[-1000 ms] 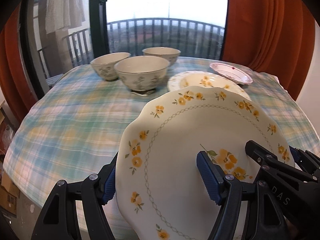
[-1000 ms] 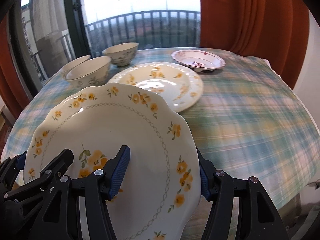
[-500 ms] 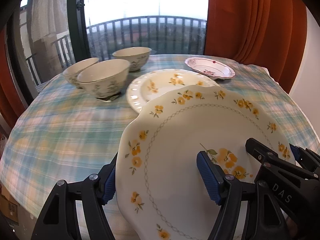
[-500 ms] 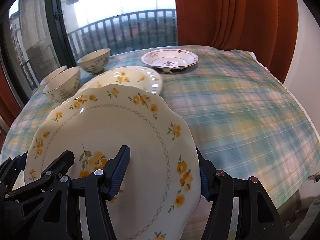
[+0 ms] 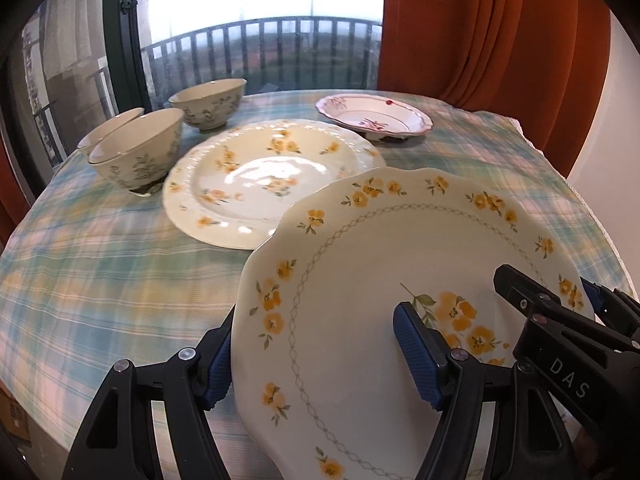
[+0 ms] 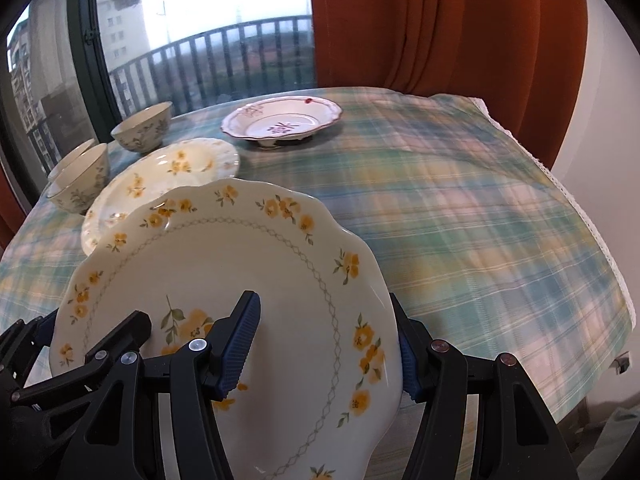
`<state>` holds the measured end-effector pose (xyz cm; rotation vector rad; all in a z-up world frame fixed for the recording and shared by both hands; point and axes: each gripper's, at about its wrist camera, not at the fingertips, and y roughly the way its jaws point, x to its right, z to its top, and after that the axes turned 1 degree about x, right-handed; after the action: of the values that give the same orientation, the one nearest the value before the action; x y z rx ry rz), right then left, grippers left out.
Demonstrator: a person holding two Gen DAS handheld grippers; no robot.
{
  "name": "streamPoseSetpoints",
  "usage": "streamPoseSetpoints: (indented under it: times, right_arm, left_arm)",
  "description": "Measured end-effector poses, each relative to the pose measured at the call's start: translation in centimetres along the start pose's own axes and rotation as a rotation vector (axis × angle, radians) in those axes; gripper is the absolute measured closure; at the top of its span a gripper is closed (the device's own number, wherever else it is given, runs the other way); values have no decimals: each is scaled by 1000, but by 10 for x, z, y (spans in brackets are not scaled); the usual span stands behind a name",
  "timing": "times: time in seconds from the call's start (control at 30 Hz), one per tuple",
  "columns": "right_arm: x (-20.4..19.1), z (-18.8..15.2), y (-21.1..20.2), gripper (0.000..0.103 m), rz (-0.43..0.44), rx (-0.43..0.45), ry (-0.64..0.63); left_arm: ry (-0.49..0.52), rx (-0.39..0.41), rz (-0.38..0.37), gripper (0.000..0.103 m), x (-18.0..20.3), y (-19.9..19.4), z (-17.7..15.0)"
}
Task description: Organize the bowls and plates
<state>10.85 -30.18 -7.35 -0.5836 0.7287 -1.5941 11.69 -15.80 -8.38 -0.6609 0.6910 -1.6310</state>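
Both grippers hold one cream plate with yellow flowers (image 5: 360, 280) (image 6: 240, 272) above the near part of the table. My left gripper (image 5: 316, 352) is shut on its left rim; my right gripper (image 6: 328, 340) is shut on its right rim. A second yellow-flower plate (image 5: 256, 176) (image 6: 160, 176) lies flat on the table just beyond the held one. Three cream bowls with grey leaf print (image 5: 140, 156) (image 5: 208, 102) (image 6: 80, 184) stand at the left. A white dish with a red-pink rim (image 5: 376, 116) (image 6: 284, 120) stands at the back.
The round table carries a blue-green plaid cloth (image 5: 100, 264) (image 6: 480, 220). Orange curtains (image 5: 492, 40) (image 6: 440, 24) hang at the back right. A window with a balcony railing (image 5: 260, 52) is behind the table. The cloth's right side (image 6: 520, 260) bears no dishes.
Both grippers have carried the held plate to the right; the table's plate, bowls and pink dish have slid leftward in both views, and the flat plate now shows more fully.
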Motion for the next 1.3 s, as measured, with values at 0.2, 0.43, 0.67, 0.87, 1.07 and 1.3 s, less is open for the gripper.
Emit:
streamPoseSetpoints:
  times: [0.2, 0.43, 0.67, 0.87, 1.07, 1.3]
  right_arm:
    - [24, -4, 10, 39, -16, -23, 21]
    - [40, -5, 21, 39, -28, -46, 57]
    - [49, -1, 33, 39, -44, -50, 81]
    - [49, 0, 33, 39, -68, -47, 119]
    - [42, 1, 9, 19, -69, 52, 149]
    - [7, 2, -21, 14, -32, 125, 133]
  left_arm:
    - [16, -22, -9, 30, 21, 11, 0]
    - [45, -47, -11, 30, 40, 25, 1]
    - [69, -31, -2, 30, 49, 33, 7]
    - [80, -37, -9, 29, 47, 34, 9]
    - [151, -9, -35, 13, 46, 24, 10]
    - [163, 75, -42, 6, 22, -6, 11]
